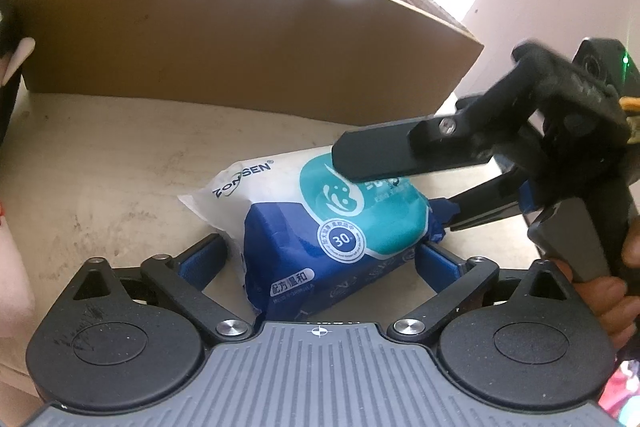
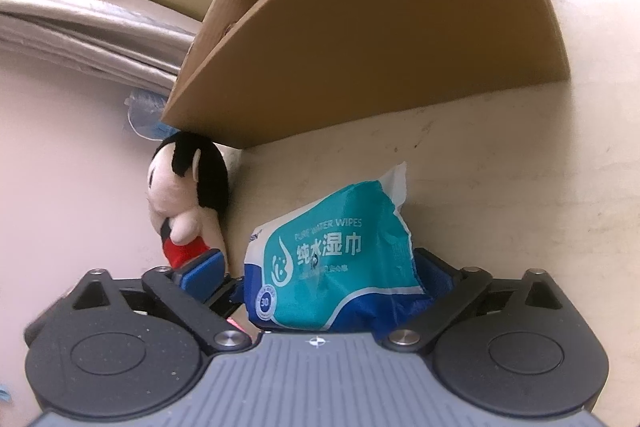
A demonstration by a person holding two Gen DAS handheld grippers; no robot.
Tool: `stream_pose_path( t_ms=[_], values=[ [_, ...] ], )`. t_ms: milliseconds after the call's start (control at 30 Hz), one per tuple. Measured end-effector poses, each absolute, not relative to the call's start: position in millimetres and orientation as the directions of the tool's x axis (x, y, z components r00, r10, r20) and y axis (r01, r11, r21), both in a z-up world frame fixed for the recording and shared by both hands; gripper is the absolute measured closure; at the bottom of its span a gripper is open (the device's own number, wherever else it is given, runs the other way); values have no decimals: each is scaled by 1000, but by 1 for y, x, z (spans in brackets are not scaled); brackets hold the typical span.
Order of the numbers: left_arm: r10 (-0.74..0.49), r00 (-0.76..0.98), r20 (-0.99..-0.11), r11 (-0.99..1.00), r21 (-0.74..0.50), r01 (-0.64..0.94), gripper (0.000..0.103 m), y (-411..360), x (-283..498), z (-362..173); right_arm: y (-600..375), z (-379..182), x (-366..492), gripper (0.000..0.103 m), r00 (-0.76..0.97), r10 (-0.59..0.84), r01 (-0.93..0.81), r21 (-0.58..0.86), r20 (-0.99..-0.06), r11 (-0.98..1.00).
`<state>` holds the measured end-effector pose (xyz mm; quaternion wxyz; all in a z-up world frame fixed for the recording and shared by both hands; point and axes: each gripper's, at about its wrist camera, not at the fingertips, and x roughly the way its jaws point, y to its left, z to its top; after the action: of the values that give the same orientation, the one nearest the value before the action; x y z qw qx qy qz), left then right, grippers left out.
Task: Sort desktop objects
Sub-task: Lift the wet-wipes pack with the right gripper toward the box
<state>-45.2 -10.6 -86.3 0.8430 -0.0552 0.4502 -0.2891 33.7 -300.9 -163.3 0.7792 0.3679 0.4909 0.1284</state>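
The left gripper (image 1: 320, 259) is seen with its jaws spread wide, and the pack of wet wipes (image 1: 320, 227) lies between its blue pads. The pad on the right side of the left wrist view sits at the pack's edge, though contact cannot be confirmed; the other pad stands clear of the pack, so no grip is made.

The right gripper (image 2: 318, 271) is likewise spread wide around the same pack (image 2: 332, 263). In the left wrist view one of its fingers (image 1: 384, 157) is laid across the teal label on top of the pack, and the other reaches the crumpled blue end. In its own view the pad right of the pack appears to touch the wrapper, while the left pad stands apart. A firm hold is not shown.

The pack rests on the pale, scuffed worktop (image 1: 120, 167), just in front of an open cardboard box (image 1: 240, 27). A plush doll (image 2: 186, 199) with black hair and red shorts is seen beside the pack at the worktop's edge, near the box's corner. A hand (image 1: 616, 291) is wrapped around the right gripper's handle.
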Motion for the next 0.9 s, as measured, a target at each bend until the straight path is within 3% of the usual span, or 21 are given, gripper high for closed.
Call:
stream_pose_path(
  t_ms=[400, 900],
  values=[
    [-505, 455, -734, 844, -310, 437, 18, 5, -63, -78, -301, -157, 30, 33, 499, 504, 141, 641, -705, 755],
    [-487, 499, -716, 853, -267, 449, 23, 22, -86, -61, -294, -142, 24, 37, 535, 474, 88, 605, -699, 791]
  ],
)
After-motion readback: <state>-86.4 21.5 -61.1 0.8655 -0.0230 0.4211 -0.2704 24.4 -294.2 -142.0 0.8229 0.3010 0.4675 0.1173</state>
